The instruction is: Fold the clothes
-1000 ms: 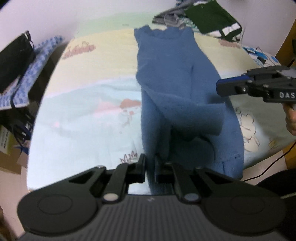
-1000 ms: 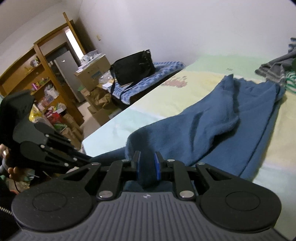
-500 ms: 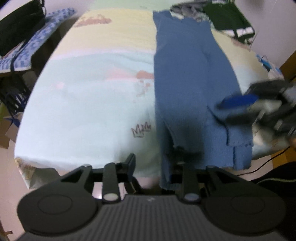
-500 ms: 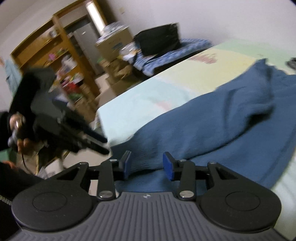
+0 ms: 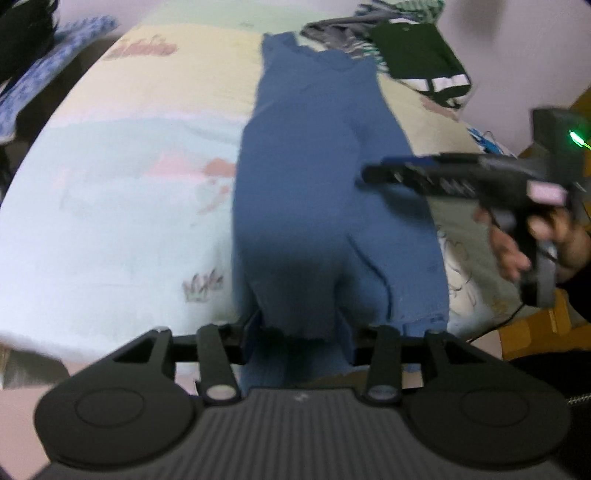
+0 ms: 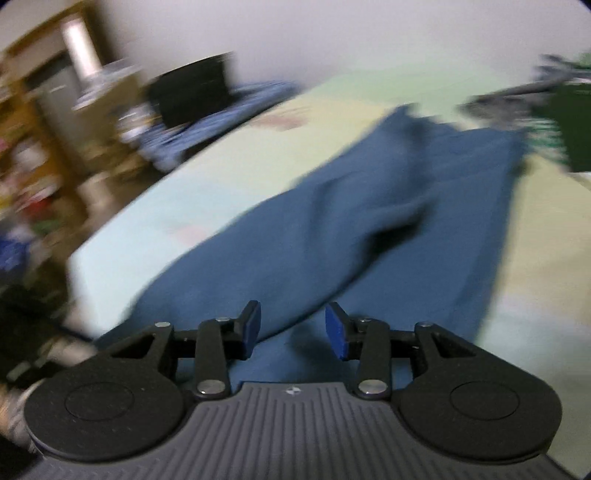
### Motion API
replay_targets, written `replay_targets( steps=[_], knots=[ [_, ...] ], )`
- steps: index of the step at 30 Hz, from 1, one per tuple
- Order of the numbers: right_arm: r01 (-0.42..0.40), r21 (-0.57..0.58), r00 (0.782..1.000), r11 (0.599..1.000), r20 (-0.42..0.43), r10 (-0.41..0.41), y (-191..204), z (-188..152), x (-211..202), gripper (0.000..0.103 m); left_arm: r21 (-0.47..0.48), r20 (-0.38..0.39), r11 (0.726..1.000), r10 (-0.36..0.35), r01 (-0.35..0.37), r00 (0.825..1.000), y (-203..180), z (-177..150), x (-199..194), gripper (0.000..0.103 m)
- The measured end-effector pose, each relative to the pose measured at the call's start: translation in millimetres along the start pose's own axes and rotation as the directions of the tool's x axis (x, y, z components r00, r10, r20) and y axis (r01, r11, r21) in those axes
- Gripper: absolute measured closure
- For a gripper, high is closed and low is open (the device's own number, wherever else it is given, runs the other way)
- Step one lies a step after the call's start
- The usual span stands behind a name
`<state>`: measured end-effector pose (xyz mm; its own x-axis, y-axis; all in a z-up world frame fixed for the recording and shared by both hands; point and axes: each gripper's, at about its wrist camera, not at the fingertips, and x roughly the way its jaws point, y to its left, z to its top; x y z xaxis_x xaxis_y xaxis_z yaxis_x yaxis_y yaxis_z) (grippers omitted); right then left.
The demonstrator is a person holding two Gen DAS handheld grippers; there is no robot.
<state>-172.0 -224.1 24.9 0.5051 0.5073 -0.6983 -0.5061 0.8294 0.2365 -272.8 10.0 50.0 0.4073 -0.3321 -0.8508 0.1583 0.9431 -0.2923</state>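
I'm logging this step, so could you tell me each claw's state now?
Left claw: open, blue garment between its fingers.
Right claw: open, holding nothing.

A bed point(image 5: 110, 206) with a pastel sheet — yellow, pale blue, green bands — fills the room's middle, under a plain white wall point(image 6: 332, 37). Wooden shelving point(image 6: 33, 122) stands off to one side, blurred, beside a black bag point(image 6: 192, 88) on blue patterned bedding.

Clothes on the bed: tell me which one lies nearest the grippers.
The blue garment, spread lengthwise down the bed; the dark green garment and grey garment sit piled at the far end.
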Motion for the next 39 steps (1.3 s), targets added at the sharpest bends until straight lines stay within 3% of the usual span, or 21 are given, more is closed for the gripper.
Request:
replay_targets(
  steps=[1,5,6,7,8,9,11,14,17,19,22,24,27,29,35,39],
  knots=[
    [0.033,0.037,0.999,0.999,0.018,-0.033,-6.6,2.5,2.9,0.060,0.011,-0.004,1.000,0.014,-0.014,1.000,-1.8,2.1,3.8,0.064],
    [-0.004,0.219,0.996,0.976,0.090,-0.016,-34.8,12.5,19.2,0.059,0.005,-0.070,1.000,0.012,-0.012,0.997,3.4,3.9,27.5,0.069],
    [-0.013,0.245,0.994,0.969,0.105,-0.013,-38.7,14.7,25.0,0.059,0.007,-0.060,1.000,0.019,-0.018,0.998,3.3,4.6,27.0,0.079],
    [-0.013,0.258,0.994,0.966,0.109,-0.016,-41.1,17.2,32.3,0.060,0.010,-0.047,1.000,0.026,-0.026,0.999,2.9,5.3,26.0,0.100],
    [-0.004,0.270,0.994,0.963,0.108,-0.026,-43.6,19.5,38.1,0.073,0.017,-0.044,1.000,0.023,-0.022,0.999,1.4,7.1,23.7,0.103],
    [0.000,0.284,0.994,0.959,0.109,-0.032,-46.0,22.3,40.7,0.097,0.015,-0.035,1.000,0.014,-0.013,0.999,-0.1,8.6,19.6,0.103],
    [-0.020,0.282,0.987,0.959,0.161,-0.027,-46.4,27.7,33.9,0.096,0.014,-0.002,0.999,-0.048,0.048,0.999,-4.0,10.4,8.0,0.103],
    [0.026,0.177,0.977,0.984,0.205,-0.063,-41.4,33.7,20.1,0.096,0.021,0.026,0.993,-0.120,0.119,0.992,-10.6,11.2,-0.6,0.103],
    [-0.001,0.187,0.994,0.982,0.104,-0.019,-51.4,31.3,34.0,0.096,0.030,-0.034,0.997,-0.066,0.067,0.997,-7.0,3.8,22.6,0.103],
    [-0.015,0.200,0.998,0.980,0.058,0.003,-55.6,26.6,47.4,0.095,-0.018,-0.067,0.998,-0.057,0.056,0.996,5.0,1.0,35.1,0.103],
    [-0.015,0.181,0.998,0.983,0.065,0.003,-49.3,21.6,42.2,0.089,-0.024,-0.030,0.998,-0.058,0.058,0.998,9.9,3.7,20.5,0.103],
    [-0.029,0.195,0.998,0.980,0.067,0.016,-49.6,20.7,34.9,0.078,-0.022,-0.013,0.998,-0.062,0.062,0.998,12.8,5.5,12.2,0.103],
    [0.032,0.183,0.995,0.983,0.087,-0.049,-52.5,19.3,14.7,0.075,-0.028,-0.030,0.998,-0.063,0.062,0.998,18.1,6.0,13.3,0.103],
    [0.064,0.170,0.988,0.983,0.131,-0.087,-51.4,22.6,0.6,0.074,-0.021,-0.042,0.999,-0.044,0.044,0.998,17.1,5.1,11.8,0.103],
    [0.072,0.036,0.968,0.997,0.237,-0.079,-37.0,47.1,-2.0,0.076,0.044,-0.033,0.998,0.054,-0.052,0.998,28.4,-2.7,-18.8,0.098],
    [0.086,-0.050,0.979,0.995,0.190,-0.075,-30.2,66.0,36.2,0.084,0.108,0.033,0.989,0.100,-0.103,0.994,27.0,10.8,-34.9,0.096]
  ],
)
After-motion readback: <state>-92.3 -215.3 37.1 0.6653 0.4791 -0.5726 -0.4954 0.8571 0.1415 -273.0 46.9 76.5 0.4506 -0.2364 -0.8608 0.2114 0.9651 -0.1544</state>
